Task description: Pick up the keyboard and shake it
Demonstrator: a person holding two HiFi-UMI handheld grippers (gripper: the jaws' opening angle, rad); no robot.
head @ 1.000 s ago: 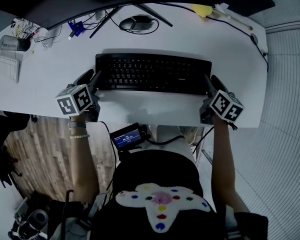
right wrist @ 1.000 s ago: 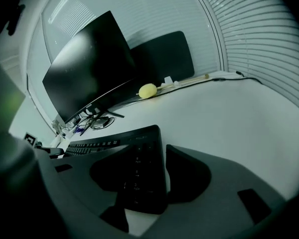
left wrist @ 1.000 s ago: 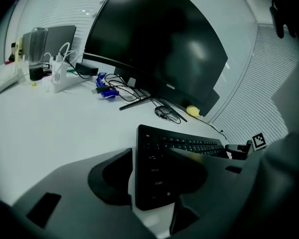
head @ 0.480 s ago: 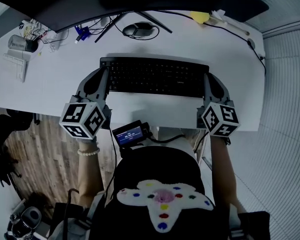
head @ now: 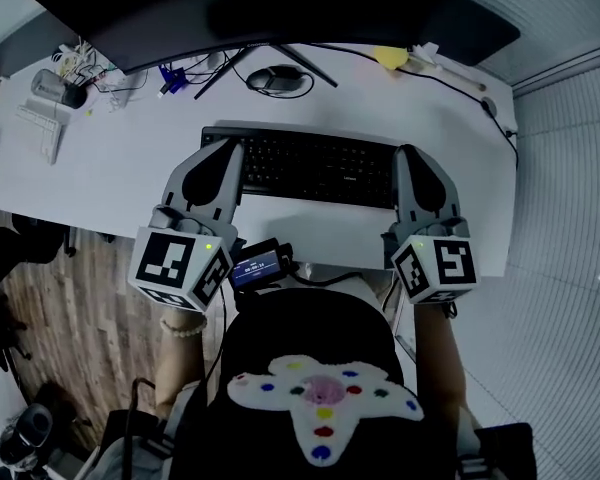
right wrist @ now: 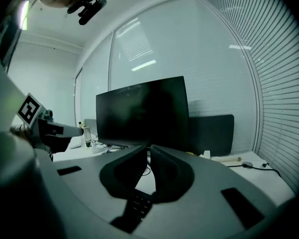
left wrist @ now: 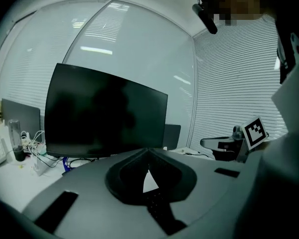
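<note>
The black keyboard [head: 315,166] hangs level above the white desk [head: 100,173], in front of the monitor. My left gripper [head: 230,154] is shut on its left end and my right gripper [head: 408,158] is shut on its right end. Both grippers slope up and away from me, marker cubes nearest me. In the left gripper view the jaws meet at the tips [left wrist: 148,151], and a strip of the keyboard's keys [left wrist: 159,210] runs out beneath them. In the right gripper view the jaws stand almost together [right wrist: 149,153], with keys of the keyboard [right wrist: 133,207] between them low down.
A wide dark monitor [head: 250,8] stands at the back of the desk, with a mouse [head: 278,78] on a cable by its stand. Cables and small items [head: 65,83] crowd the back left. A yellow thing [head: 390,56] lies back right. A small screen device [head: 256,268] sits at the desk's front edge.
Both grippers have shut on the keyboard's ends. The keyboard has come up off the desk with them, and their marker cubes have swung down towards me.
</note>
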